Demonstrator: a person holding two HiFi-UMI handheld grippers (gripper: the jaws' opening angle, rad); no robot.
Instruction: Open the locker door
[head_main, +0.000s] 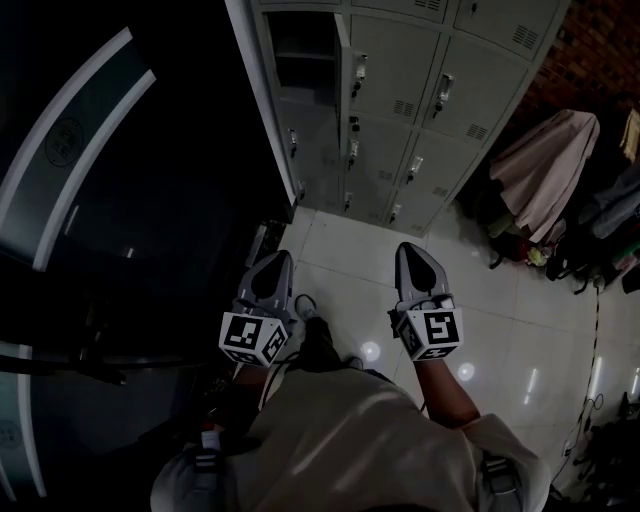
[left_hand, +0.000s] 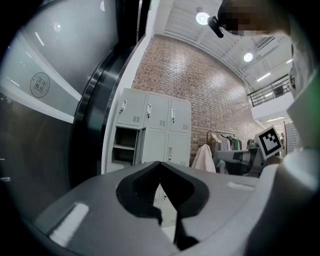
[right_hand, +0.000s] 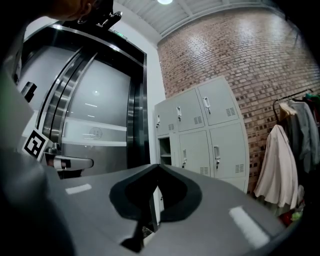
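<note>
A bank of grey lockers (head_main: 420, 90) is pictured against a brick wall (right_hand: 260, 55), at the top of the head view and well ahead of both grippers. One compartment (head_main: 300, 45) in the left column is shown already open, its door (head_main: 343, 60) turned edge-on. The other doors are shut, each fitted with a small handle (head_main: 442, 92) near one edge. Which door is meant cannot be told. Such a door is judged to be thin sheet metal: light, stiff, and probably slippery on its painted face, so it is best taken by the handle and swung on its hinges. The left gripper (head_main: 279, 262) and the right gripper (head_main: 411, 255) are held side by side above the tiled floor (head_main: 340, 240), pointed toward the lockers and well apart from them. Both pairs of jaws are pressed together with nothing between them. A pale coat (head_main: 545, 160) is hung to the right of the lockers.
</note>
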